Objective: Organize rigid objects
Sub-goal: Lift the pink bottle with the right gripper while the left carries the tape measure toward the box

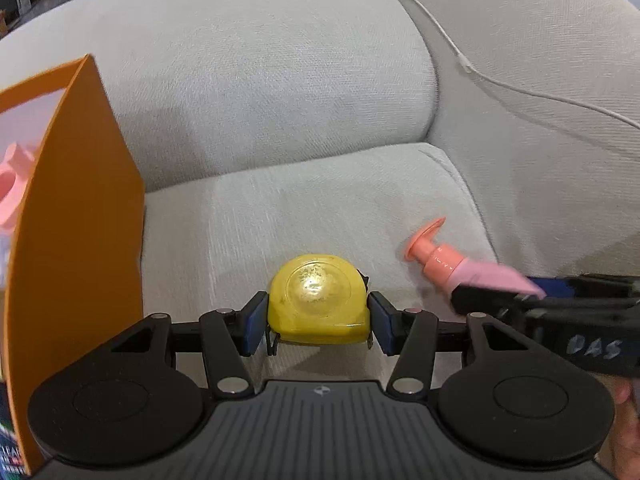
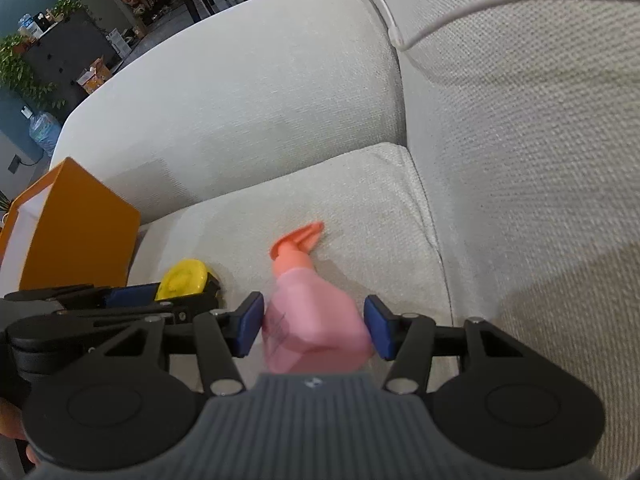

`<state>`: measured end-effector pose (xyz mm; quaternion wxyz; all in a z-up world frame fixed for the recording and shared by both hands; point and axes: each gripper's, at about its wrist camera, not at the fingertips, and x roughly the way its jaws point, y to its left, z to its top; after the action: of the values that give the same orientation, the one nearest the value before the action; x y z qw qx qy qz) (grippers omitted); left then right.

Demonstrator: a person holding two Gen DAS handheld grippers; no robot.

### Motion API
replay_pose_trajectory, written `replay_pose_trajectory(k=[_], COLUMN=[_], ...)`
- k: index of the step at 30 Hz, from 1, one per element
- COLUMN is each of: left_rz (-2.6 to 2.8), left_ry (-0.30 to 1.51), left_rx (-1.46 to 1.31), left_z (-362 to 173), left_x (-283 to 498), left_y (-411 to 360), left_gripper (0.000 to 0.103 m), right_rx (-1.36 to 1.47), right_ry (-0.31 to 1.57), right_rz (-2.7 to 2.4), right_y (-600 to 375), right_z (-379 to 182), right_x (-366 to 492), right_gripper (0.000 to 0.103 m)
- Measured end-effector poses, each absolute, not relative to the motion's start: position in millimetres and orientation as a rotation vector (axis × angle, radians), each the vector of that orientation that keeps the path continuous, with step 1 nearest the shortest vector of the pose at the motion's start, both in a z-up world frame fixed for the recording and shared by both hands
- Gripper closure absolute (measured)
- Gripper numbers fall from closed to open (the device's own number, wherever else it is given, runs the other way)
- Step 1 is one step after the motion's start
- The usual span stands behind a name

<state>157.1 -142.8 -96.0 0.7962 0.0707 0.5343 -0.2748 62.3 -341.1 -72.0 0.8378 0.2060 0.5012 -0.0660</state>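
Orange box (image 1: 80, 216) stands far left on the sofa seat (image 1: 320, 208). My left claw (image 1: 318, 322) clamps the yellow tape measure (image 1: 318, 304) beside it. Further right, my right claw (image 2: 314, 326) pinches the pink pump bottle (image 2: 312, 320), nozzle toward the seat.

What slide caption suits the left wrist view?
Left gripper grips a yellow tape measure on a grey sofa, beside an orange box.
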Motion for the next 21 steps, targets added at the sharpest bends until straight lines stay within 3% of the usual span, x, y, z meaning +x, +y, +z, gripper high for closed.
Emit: replay_pose_trajectory(k=[5,9,13,18,20,21], left_rz=[-0.599,-0.602,-0.601,-0.608,-0.61,-0.61], left_ry=[1.17,1.179,1.161,1.16,1.16,1.158], left_rx=[0.145,0.113,0.1,0.103,0.106,0.106], left_z=[-98,-100,-99,-105,-106,-106], left_x=[148,149,152,157,158,158], left_y=[-139,-137,-138,-144,-146,-146], left_gripper=[0.042,0.042,0.042,0.042,0.042,0.042], right_rx=[0.366,0.33,0.21,0.188,0.198,0.197], right_ry=[1.223,1.197,1.195,1.228,1.233,1.232], right_rz=[-0.099,-0.071,-0.04,-0.054,-0.055,-0.053], right_y=[-325,-324,-317,-315,-315,-313], right_z=[-75,-61,-66,-84,-90,-90], right_x=[61,68,92,103,103,102], right_gripper=[0.055,0.049,0.056,0.055,0.06,0.069])
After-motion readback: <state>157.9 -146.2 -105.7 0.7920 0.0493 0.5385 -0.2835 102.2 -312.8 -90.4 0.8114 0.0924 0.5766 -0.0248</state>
